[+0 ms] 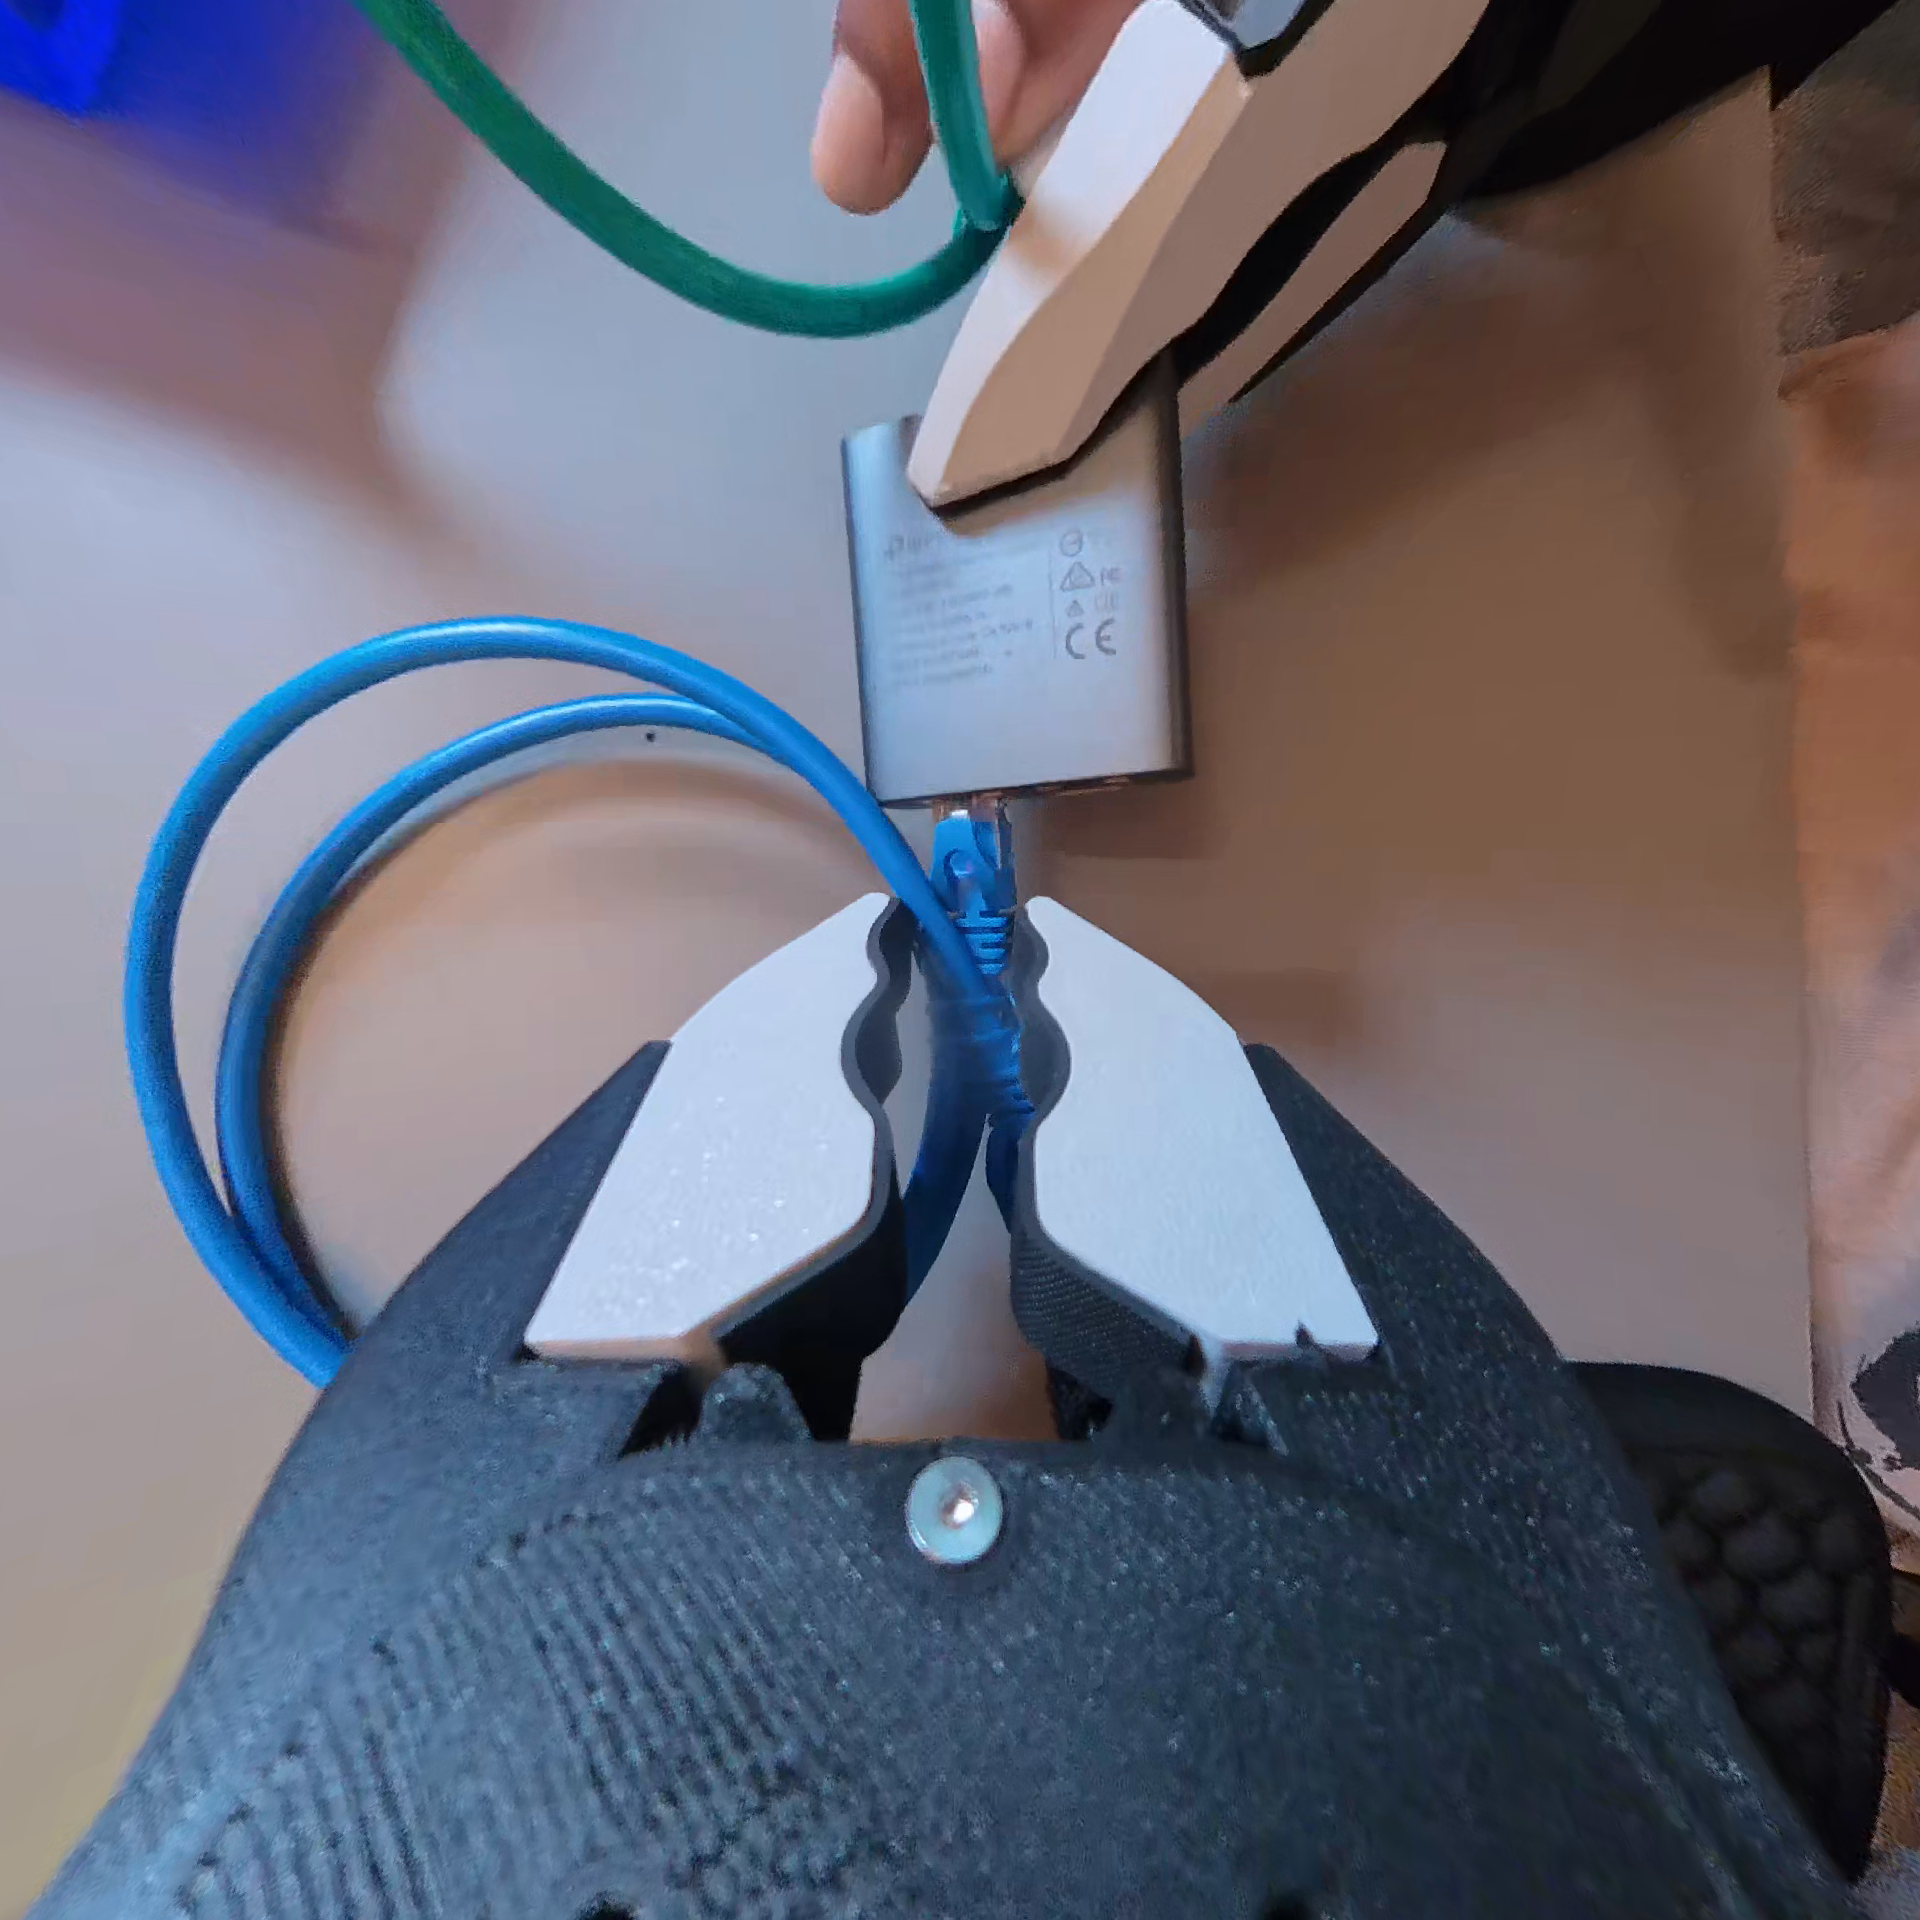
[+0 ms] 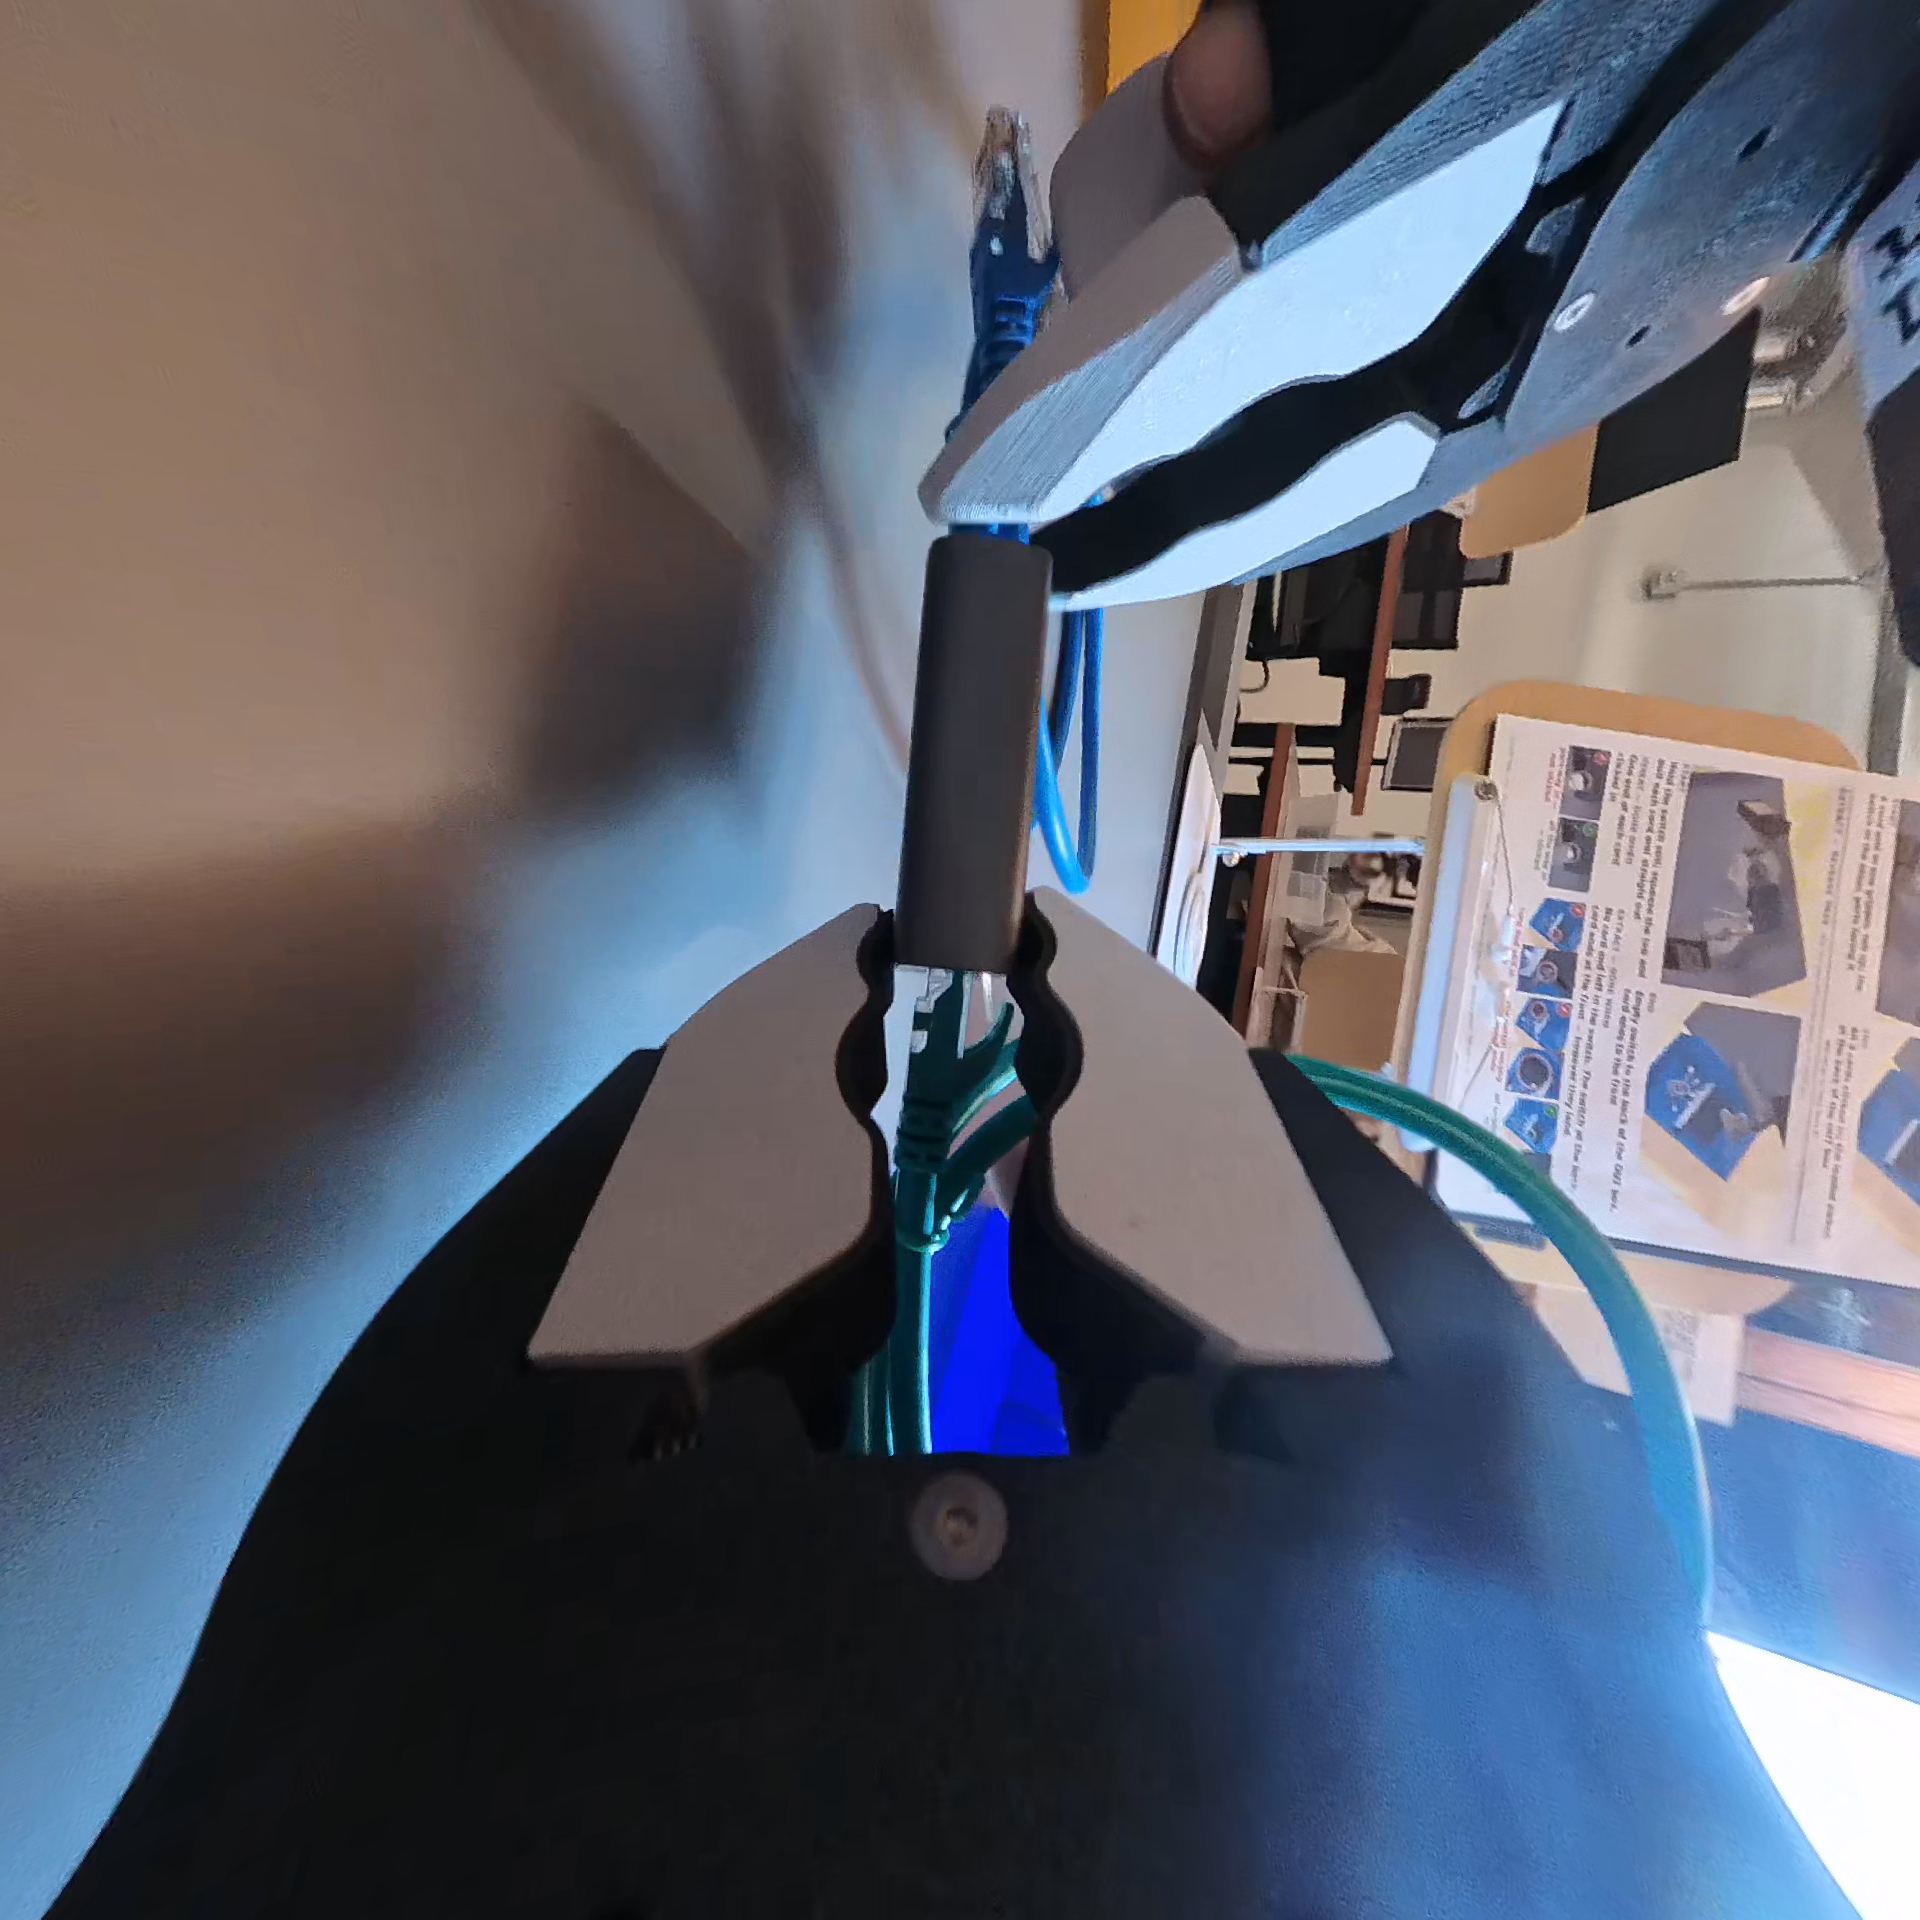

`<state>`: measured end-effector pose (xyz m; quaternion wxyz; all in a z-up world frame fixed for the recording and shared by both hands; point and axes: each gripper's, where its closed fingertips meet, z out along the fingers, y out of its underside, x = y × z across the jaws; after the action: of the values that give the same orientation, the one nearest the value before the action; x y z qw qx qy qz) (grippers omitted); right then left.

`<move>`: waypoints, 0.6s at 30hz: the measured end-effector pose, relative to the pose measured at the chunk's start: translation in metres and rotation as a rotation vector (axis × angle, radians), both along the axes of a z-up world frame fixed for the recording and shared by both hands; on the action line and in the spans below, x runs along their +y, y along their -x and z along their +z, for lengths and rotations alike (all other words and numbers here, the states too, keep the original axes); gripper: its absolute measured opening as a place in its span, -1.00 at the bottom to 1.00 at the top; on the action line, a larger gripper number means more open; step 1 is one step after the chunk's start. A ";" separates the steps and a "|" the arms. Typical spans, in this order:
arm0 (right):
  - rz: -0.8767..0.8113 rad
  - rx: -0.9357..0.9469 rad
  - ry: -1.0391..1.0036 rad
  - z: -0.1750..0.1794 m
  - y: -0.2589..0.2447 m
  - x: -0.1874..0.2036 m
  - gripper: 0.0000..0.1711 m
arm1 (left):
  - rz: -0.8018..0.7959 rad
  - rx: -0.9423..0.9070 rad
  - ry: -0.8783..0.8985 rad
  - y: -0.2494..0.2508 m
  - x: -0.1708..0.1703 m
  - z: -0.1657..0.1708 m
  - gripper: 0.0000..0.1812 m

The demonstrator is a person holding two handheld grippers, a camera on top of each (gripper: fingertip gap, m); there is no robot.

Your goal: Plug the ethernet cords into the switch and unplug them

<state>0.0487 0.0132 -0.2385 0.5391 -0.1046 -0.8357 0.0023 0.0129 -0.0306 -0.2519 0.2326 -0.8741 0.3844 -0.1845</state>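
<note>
A small grey switch (image 1: 1013,644) hangs in the air. My right gripper (image 1: 997,457) is shut on its far end. In the right wrist view I see the switch (image 2: 971,748) edge-on between that gripper's (image 2: 956,935) fingertips, with a green cord's plug (image 2: 935,1049) in its near end. My left gripper (image 1: 961,914) is shut on the blue cord (image 1: 208,935) just behind its plug (image 1: 971,852), whose clear tip is at a port on the switch's near edge. I cannot tell if it is seated. The blue cord's other plug (image 2: 1003,177) sticks out free beside the left gripper (image 2: 997,509).
The green cord (image 1: 644,249) loops at the top, beside a person's hand (image 1: 894,114). A board with printed instruction sheets (image 2: 1662,987) stands at the right of the right wrist view. Something blue (image 1: 62,52) is blurred at top left. The background is blurred. My right fingertips sit around 6 cm from my left ones.
</note>
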 end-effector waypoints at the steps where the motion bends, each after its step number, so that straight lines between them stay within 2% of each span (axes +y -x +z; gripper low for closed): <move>1: 0.012 -0.007 0.018 0.000 -0.001 -0.004 -0.75 | -0.012 -0.009 -0.001 0.000 -0.002 0.000 -0.80; 6: 0.032 -0.023 0.055 -0.002 -0.001 -0.010 -0.75 | -0.050 -0.003 -0.034 -0.001 -0.006 -0.001 -0.79; 11: -0.047 0.053 0.116 0.019 0.004 0.006 -0.74 | -0.004 -0.005 -0.206 0.008 0.010 0.031 -0.76; 14: -0.094 0.104 0.116 0.029 0.003 0.016 -0.74 | 0.056 -0.018 -0.335 0.024 0.012 0.074 -0.73; 18: -0.149 0.179 0.120 0.047 0.002 0.031 -0.74 | 0.280 -0.073 -0.591 0.082 0.005 0.158 -0.75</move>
<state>0.0465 0.0438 -0.1917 0.6031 -0.1979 -0.7724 0.0216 -0.0692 -0.0257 -0.0937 0.5131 -0.8059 0.2888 -0.0623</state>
